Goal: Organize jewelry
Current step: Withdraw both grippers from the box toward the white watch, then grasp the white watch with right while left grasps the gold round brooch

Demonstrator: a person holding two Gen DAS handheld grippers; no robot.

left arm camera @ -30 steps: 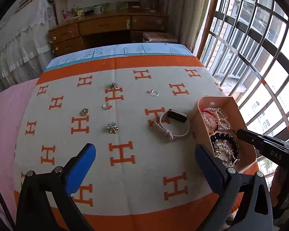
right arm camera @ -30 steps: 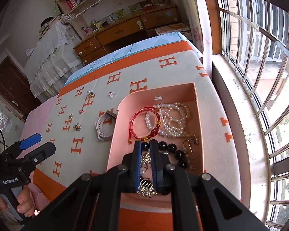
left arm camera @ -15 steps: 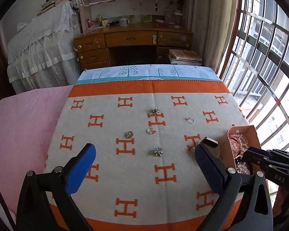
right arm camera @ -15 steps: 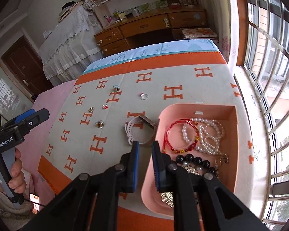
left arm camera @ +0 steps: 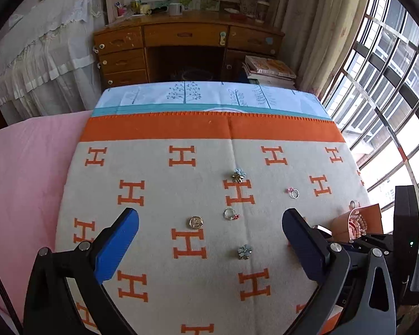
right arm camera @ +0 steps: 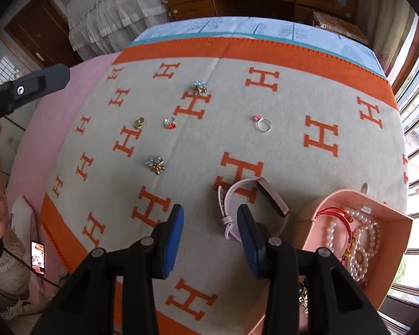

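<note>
Loose jewelry lies on the orange-and-grey H-pattern blanket [right arm camera: 293, 106]: a white-strap watch [right arm camera: 248, 195], a silver ring with a pink stone [right arm camera: 262, 124], a ring with a red stone [right arm camera: 169, 122], two blue flower brooches [right arm camera: 155, 164] [right arm camera: 200, 87] and a gold round piece [right arm camera: 138, 122]. A pink box [right arm camera: 396, 273] at the right holds pearl strands and a red bracelet. My right gripper [right arm camera: 209, 237] is open and empty, just short of the watch. My left gripper [left arm camera: 209, 240] is open and empty above the blanket, near a flower brooch [left arm camera: 244, 251].
The blanket covers a bed with a pink sheet [left arm camera: 28, 167] on the left. A wooden desk [left arm camera: 187, 47] stands beyond the far edge. Barred windows [left arm camera: 391, 97] run along the right. The right gripper's body [left arm camera: 405, 237] shows beside the box in the left wrist view.
My right gripper has opened and pulled back out of the pink box, moving left toward the watch. My left gripper has drawn back and tilted up, staying open.
</note>
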